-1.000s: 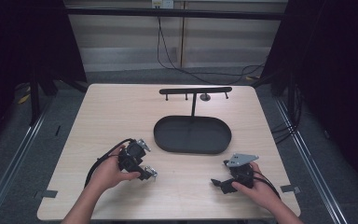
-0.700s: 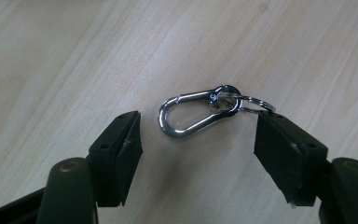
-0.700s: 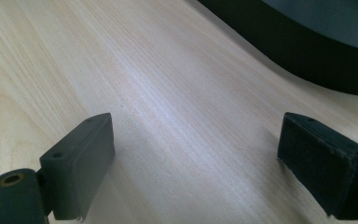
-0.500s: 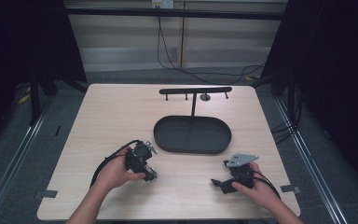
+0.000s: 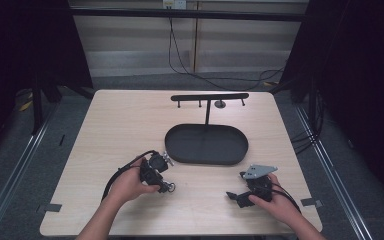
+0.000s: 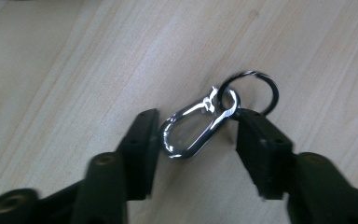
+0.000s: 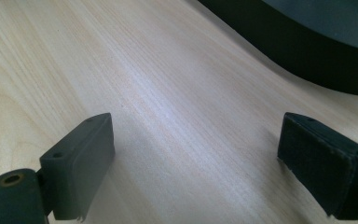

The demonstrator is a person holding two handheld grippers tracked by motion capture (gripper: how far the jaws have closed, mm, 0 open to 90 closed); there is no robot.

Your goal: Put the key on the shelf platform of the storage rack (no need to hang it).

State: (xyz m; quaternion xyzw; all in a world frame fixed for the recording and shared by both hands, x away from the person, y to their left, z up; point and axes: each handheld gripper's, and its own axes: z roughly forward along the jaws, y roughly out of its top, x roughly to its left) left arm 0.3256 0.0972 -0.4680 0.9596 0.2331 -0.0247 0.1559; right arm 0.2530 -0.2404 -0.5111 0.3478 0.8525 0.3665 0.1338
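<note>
- We see a silver carabiner clip [image 6: 195, 127] lying flat on the pale wood surface [image 5: 120, 130], with a dark key ring [image 6: 248, 92] linked through its narrow end.
- In the left gripper view the clip sits between the two black jaws of the left claw [image 6: 193, 140]; the jaws are spread, one just beside the clip's rounded end, the other close by the end where the ring hangs. We cannot tell whether either jaw touches the metal.
- From the high view, the left claw [image 5: 166, 186] is held low over the near left part of the surface by the person's left hand [image 5: 127, 185], its cable looping behind.
- The right claw [image 5: 232, 196] rests near the front right, in the right hand [image 5: 275, 202], the grey three-cornered plate on top. Its jaws stand wide apart with bare wood between them.
- Beyond both claws lies a dark oval tray [image 5: 206, 144], mid-surface. Its rim shows in the right gripper view [image 7: 307, 56].
- Behind the tray stands a black T-shaped rack [image 5: 209, 97] with small pegs under its bar.
</note>
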